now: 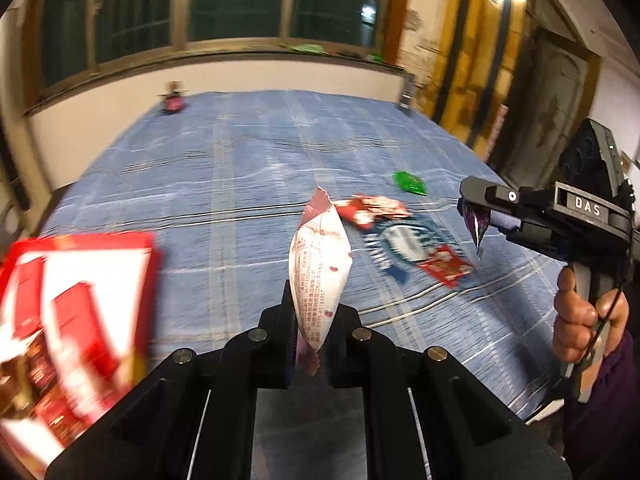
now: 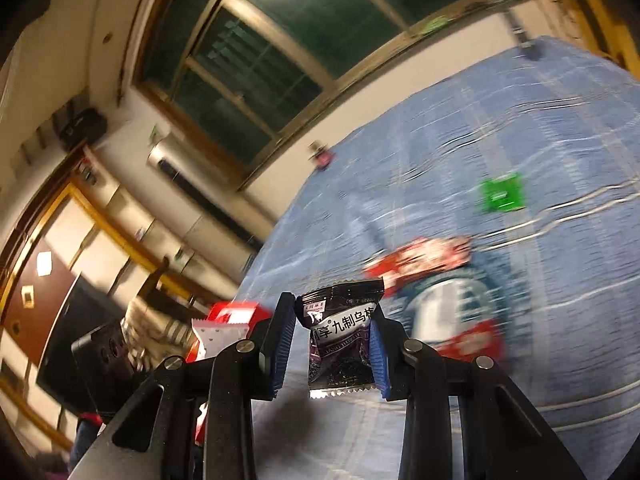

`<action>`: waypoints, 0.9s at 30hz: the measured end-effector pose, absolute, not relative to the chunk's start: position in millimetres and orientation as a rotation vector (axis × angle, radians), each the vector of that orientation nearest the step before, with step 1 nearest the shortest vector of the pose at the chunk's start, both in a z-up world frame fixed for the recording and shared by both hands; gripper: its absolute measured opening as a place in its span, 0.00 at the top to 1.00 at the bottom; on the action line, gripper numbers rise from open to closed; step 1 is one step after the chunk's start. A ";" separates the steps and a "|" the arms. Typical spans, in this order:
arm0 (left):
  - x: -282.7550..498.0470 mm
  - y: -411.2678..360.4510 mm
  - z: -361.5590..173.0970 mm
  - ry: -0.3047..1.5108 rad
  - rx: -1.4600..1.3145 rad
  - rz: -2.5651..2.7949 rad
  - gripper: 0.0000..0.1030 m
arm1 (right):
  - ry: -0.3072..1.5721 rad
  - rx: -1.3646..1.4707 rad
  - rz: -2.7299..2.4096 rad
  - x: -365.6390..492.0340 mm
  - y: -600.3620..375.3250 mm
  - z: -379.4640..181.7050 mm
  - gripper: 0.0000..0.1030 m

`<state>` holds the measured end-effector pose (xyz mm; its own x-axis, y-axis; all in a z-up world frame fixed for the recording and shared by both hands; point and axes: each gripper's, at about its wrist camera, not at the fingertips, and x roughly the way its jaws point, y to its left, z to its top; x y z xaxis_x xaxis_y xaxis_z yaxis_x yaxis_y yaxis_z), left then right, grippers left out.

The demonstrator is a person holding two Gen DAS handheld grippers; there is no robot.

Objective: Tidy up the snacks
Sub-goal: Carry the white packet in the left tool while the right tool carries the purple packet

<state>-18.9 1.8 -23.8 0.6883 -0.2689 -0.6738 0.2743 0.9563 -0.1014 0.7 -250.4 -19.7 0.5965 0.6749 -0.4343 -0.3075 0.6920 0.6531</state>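
Two handheld grippers are shown, each carrying one snack packet above a bed covered by a blue plaid sheet (image 1: 248, 168). Nearest the left wrist camera, the left gripper (image 1: 312, 320) is clamped on a white packet with red print (image 1: 320, 264), pinched near its lower end so that it stands upright between the jaws. Beside it at left lies a red-and-white box (image 1: 76, 312), blurred. At right, a hand (image 1: 588, 320) holds the right gripper (image 1: 474, 216); in its own camera, the blue pads (image 2: 282, 340) grip a dark purple packet (image 2: 342, 340), which is lifted clear of the sheet. Farther off, loose packets lie together on the sheet: red ones (image 1: 376, 208) and a blue-and-white one (image 1: 400, 244). A green packet (image 1: 410, 182) lies apart beyond them. A small pink object (image 1: 173, 101) sits at the bed's far edge, below a window (image 1: 236, 0).
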 end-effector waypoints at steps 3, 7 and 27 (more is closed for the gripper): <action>-32.0 30.8 -19.3 0.731 -0.012 -0.234 0.92 | 0.749 0.510 0.683 -0.2 -202.8 -14.1 0.66; -43.5 76.7 -15.3 0.713 -0.058 -0.142 0.92 | 0.779 0.437 0.775 -1.1 -141.2 -5.8 0.66; -52.1 198.6 -38.1 0.719 -0.171 0.083 0.92 | 0.922 0.272 0.975 1.1 64.2 -35.1 0.66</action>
<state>-52.1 198.6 -38.1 0.7497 0.0172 -0.6615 -0.1344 0.9828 -0.1268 1.1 64.2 -35.1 0.2320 0.8046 -0.5467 -0.5909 0.5630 0.5779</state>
